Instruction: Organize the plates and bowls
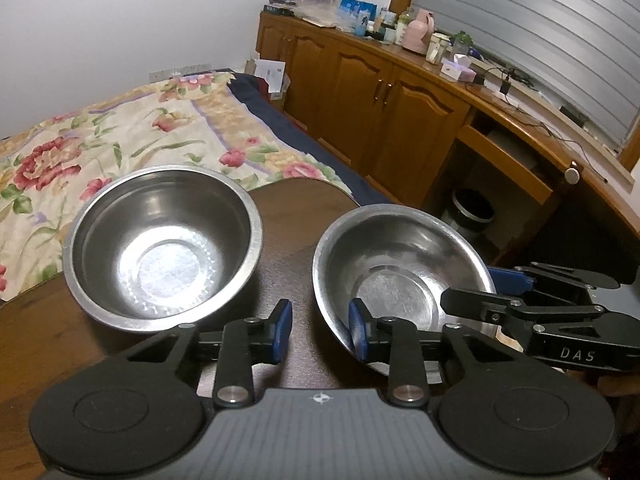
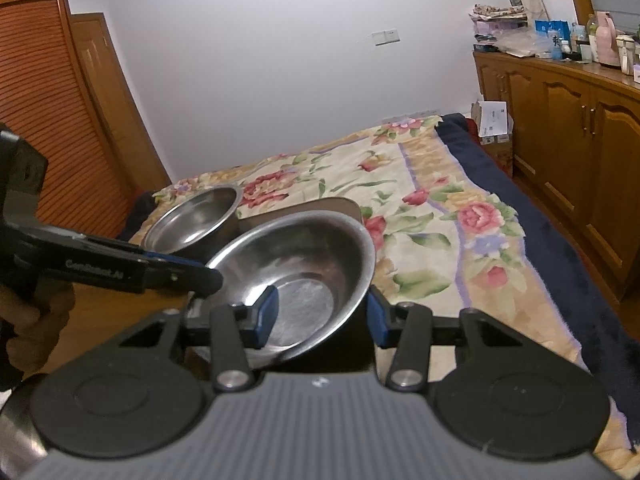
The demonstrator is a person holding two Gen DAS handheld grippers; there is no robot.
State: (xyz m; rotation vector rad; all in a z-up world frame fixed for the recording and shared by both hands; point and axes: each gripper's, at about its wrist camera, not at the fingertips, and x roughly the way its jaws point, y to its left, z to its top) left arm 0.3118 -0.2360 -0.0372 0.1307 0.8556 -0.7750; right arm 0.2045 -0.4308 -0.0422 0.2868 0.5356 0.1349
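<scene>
While tilted off the desk [image 1: 280,216], shallow steel bowl [image 1: 400,264] straddled at its rim by both hand-held grippers, right [image 2: 320,316] and left [image 1: 320,328], jaws apart, neither clamped; likely for nesting into deeper steel bowl [image 1: 164,240].

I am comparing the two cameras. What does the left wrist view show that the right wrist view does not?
Only the left wrist view shows the open drawer and the bin beneath it. Only the right wrist view shows the slatted wardrobe door and a hand. Both show the deep steel bowl, the tilted steel bowl and the floral bed cover.
</scene>
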